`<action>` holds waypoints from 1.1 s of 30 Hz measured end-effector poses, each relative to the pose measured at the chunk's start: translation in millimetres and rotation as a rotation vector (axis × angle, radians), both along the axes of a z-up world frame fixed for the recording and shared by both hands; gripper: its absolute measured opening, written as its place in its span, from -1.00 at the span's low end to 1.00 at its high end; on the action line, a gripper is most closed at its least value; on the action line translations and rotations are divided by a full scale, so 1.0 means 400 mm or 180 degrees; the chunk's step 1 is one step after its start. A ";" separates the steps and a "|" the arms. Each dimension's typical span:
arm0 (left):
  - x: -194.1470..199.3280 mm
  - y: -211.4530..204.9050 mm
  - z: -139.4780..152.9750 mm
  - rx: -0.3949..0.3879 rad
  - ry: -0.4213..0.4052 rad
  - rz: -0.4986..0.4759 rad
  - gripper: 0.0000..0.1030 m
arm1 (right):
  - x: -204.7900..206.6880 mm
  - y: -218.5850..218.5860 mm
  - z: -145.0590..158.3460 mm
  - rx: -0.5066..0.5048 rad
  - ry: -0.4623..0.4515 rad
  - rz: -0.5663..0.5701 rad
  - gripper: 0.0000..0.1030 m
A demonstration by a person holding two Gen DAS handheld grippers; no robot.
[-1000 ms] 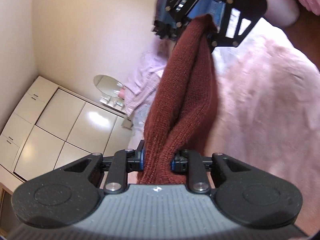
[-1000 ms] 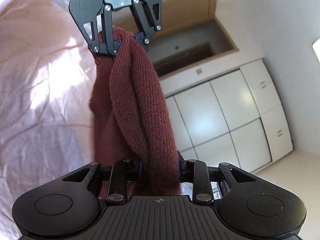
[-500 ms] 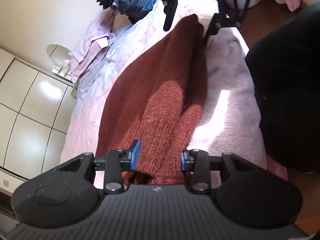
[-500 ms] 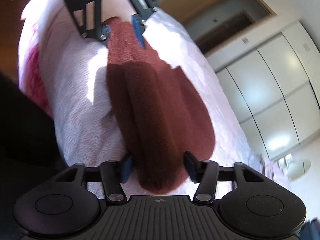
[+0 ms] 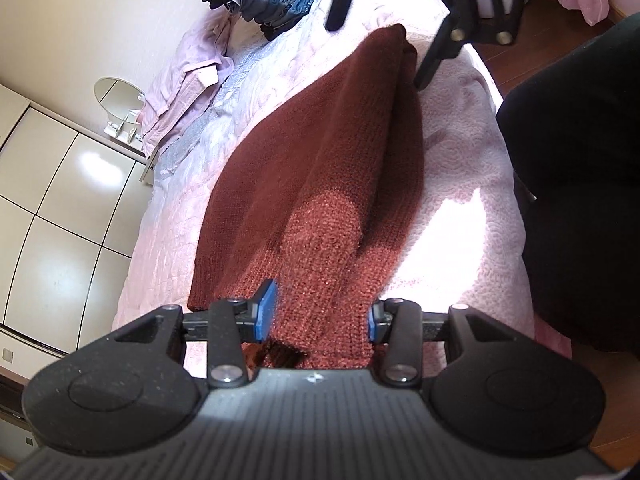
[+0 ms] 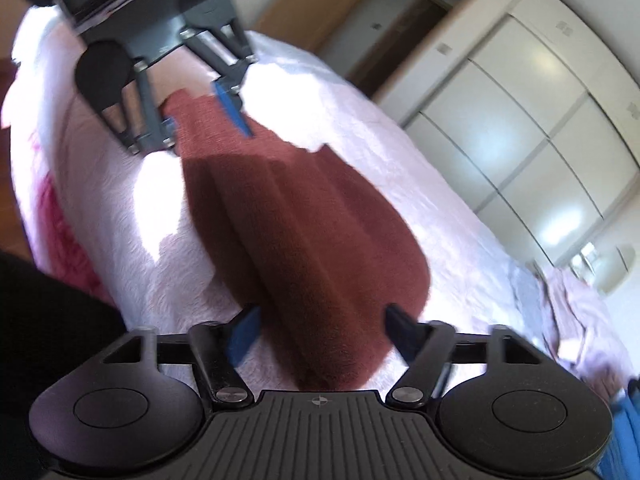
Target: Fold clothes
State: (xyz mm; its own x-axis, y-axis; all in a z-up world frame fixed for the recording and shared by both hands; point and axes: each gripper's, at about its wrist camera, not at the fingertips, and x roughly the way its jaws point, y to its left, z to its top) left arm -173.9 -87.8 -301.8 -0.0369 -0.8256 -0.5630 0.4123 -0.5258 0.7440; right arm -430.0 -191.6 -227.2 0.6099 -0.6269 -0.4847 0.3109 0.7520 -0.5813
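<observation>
Rust-red knit sweater (image 5: 320, 168), pink textured bedspread (image 5: 472, 160)

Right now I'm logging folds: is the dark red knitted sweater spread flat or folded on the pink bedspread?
Folded: the dark red knitted sweater lies as a long narrow strip, layers overlapping lengthwise, on the pink bedspread.

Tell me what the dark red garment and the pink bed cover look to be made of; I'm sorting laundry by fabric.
The dark red garment looks like a chunky knit, likely wool or acrylic: coarse loops and a fuzzy, matte surface show where sunlight hits it. The pink bed cover looks like a quilted or embossed textile, probably cotton or a synthetic blend: raised swirl patterns and a soft, low sheen. Exact fibres cannot be told.
</observation>
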 end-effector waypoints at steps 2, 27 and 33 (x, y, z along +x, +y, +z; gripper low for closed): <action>-0.001 0.000 -0.001 -0.0003 -0.0008 -0.0001 -0.23 | -0.007 0.024 -0.002 -0.0003 -0.0125 -0.0046 0.59; -0.045 -0.037 -0.005 -0.0376 -0.0221 -0.0105 0.09 | 0.212 0.038 -0.146 -0.0606 0.0503 0.0183 0.11; -0.061 -0.052 -0.033 -0.0221 -0.0349 -0.0142 -0.24 | 0.245 0.016 -0.214 -0.0799 0.0803 0.0316 0.11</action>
